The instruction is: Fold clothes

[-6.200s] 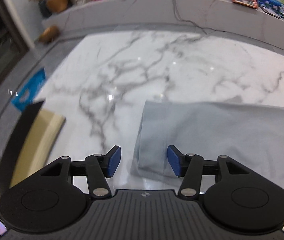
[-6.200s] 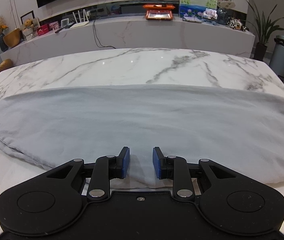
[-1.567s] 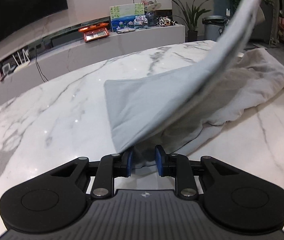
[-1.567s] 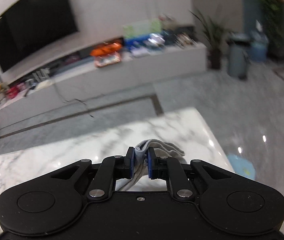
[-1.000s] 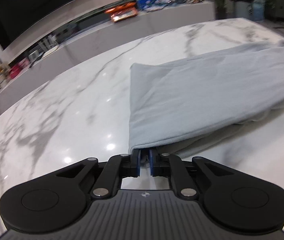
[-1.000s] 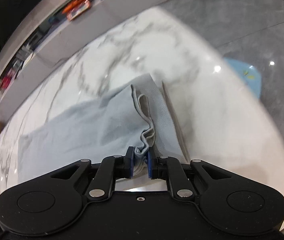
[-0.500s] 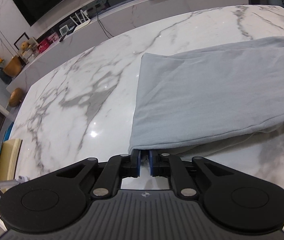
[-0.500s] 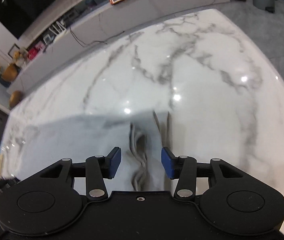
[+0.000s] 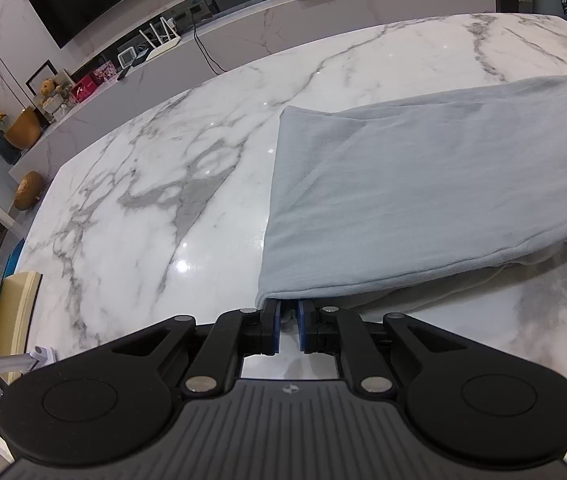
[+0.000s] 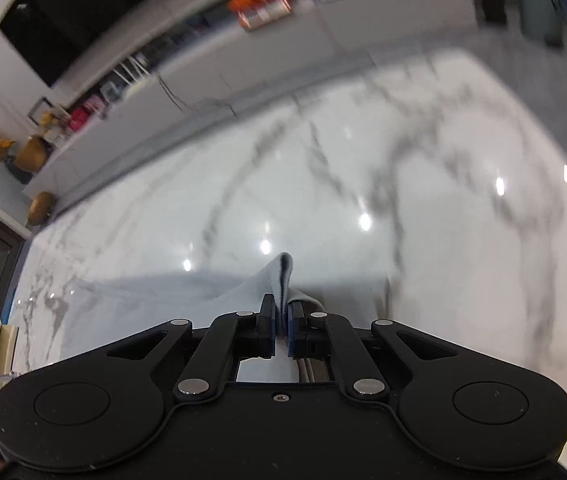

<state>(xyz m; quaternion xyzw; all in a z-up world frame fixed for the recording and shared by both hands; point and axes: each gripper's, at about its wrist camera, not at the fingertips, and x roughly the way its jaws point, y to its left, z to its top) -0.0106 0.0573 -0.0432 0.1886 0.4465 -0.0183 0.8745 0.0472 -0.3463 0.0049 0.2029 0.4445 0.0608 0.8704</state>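
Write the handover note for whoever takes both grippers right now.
Left gripper: shut on the near corner of the grey garment, low at the marble table.
Right gripper: shut on a raised fold of the same garment; that view is blurred.
Done: one layer lies folded over another.
Left: lay the pinched fold down, release, finish folding.

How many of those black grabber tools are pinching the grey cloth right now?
2: the left gripper pinches the grey cloth at its near corner; the right gripper clamps a raised fold.
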